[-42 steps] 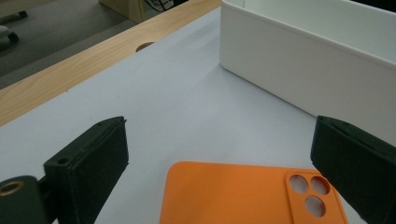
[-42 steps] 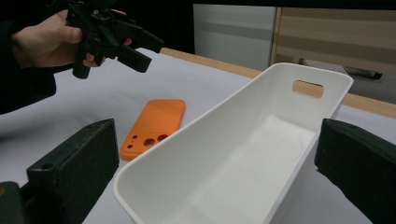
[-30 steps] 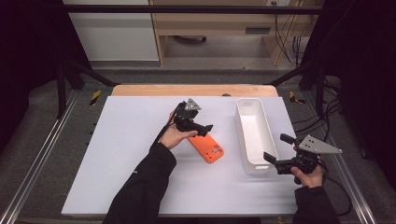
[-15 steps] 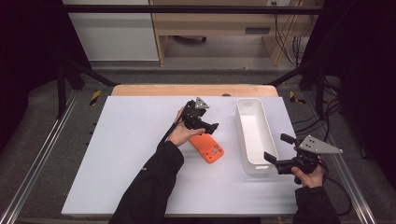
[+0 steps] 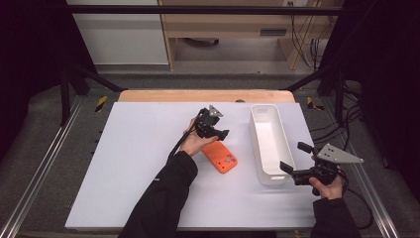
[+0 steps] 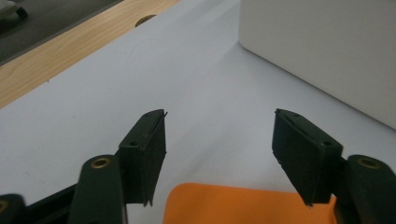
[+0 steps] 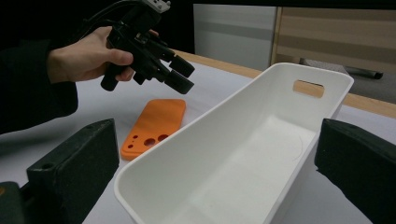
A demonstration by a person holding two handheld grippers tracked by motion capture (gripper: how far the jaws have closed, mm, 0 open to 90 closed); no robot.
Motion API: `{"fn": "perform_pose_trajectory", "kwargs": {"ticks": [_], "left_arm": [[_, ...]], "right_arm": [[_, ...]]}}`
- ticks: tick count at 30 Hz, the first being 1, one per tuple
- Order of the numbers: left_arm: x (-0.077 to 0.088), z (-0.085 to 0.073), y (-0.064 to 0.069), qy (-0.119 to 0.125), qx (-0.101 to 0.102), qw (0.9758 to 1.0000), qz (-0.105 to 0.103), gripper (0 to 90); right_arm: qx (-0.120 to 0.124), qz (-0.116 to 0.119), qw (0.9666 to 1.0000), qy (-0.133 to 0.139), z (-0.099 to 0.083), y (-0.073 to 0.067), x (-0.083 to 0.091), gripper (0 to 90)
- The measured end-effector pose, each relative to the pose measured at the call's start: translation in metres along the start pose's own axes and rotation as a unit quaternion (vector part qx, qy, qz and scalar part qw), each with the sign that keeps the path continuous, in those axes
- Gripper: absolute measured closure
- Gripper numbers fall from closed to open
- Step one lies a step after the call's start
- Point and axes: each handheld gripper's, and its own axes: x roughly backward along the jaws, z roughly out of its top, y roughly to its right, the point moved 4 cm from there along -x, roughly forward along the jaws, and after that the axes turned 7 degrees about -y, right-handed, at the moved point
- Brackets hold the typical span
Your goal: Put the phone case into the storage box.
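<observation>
Phone case (image 5: 220, 156) lies near bin (image 5: 257, 144), left tool (image 5: 222, 133) closing above its edge.

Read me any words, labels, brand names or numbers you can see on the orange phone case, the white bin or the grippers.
None can be read anywhere.
Orange phone case: plain, only camera cut-outs.
White bin: plain, no label.
Left gripper and right gripper: no readable marking.
</observation>
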Motion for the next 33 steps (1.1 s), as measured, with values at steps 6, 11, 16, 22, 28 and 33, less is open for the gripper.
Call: {"fn": "perform_pose_trajectory", "kwargs": {"ticks": [6,11,16,22,28,33], "left_arm": [[-0.004,-0.002,0.001,-0.011,-0.001,0.9999,0.001,48.0],[-0.009,-0.005,0.003,-0.022,-0.006,0.9997,-0.006,58.8],[-0.013,-0.009,0.001,-0.033,-0.006,0.9994,-0.003,68.9],[-0.016,-0.012,-0.002,-0.040,0.001,0.9992,-0.002,79.5],[-0.020,-0.013,-0.002,-0.041,0.005,0.9991,-0.002,86.7],[-0.024,-0.015,-0.004,-0.045,0.008,0.9989,0.008,89.4]], "right_arm": [[0.001,0.000,1.0000,0.000,0.000,0.000,0.000,0.4],[0.001,0.000,1.0000,0.000,0.000,0.000,0.000,0.4],[0.001,0.000,1.0000,-0.001,0.000,0.000,0.000,0.4],[0.001,-0.001,1.0000,0.000,0.000,0.000,0.000,0.4],[0.001,0.000,1.0000,0.000,0.000,0.000,0.000,0.4],[0.001,-0.001,1.0000,0.001,0.000,0.000,0.000,0.4]]}}
